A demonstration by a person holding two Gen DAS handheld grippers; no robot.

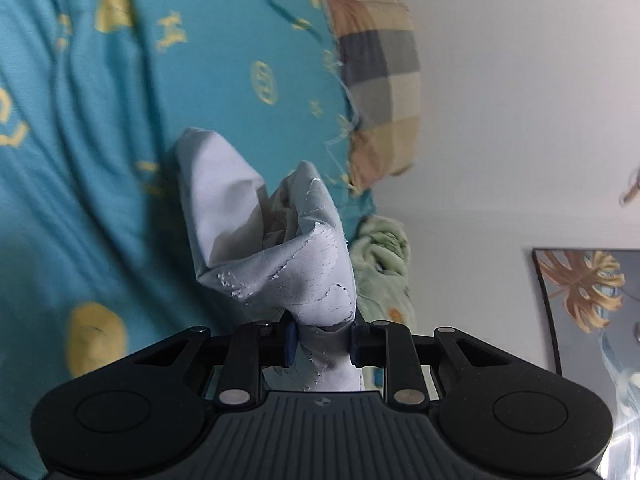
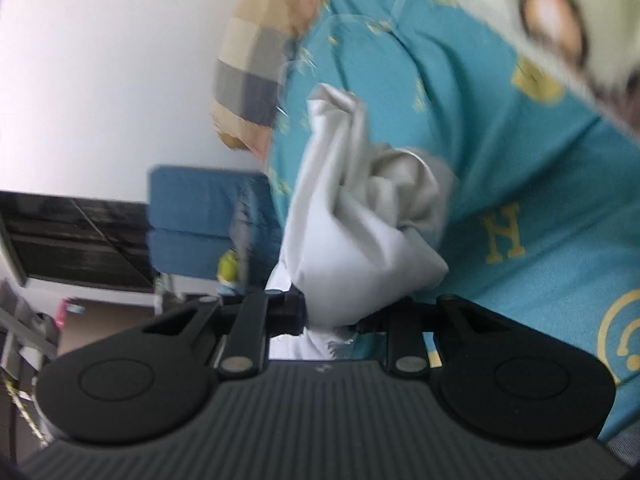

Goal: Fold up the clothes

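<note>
1. The left gripper (image 1: 322,346) pinches a bunched fold of a pale grey-white garment (image 1: 276,248) between its blue-padded fingers (image 1: 291,344), jaws closed onto the cloth.
2. The fabric rises from that grip in two crumpled peaks; a cracked, flaking white print shows on the part nearest the jaws.
3. The right gripper (image 2: 330,316) likewise clamps the white garment (image 2: 344,240), its fingers pressed against a thick wad of cloth.
4. In both wrist views the garment hangs in front of a teal bedsheet (image 1: 100,160) printed with yellow motifs.
5. A checked pillow (image 1: 380,76) in peach, grey and cream lies at the sheet's edge by the white wall (image 1: 520,100).
6. A pale green crumpled cloth (image 1: 382,256) sits just beyond the garment in the left view.
7. A framed picture of leaves (image 1: 584,304) stands against the wall.
8. The right view is motion-blurred; a blue folded item (image 2: 208,216) shows behind the garment.
</note>
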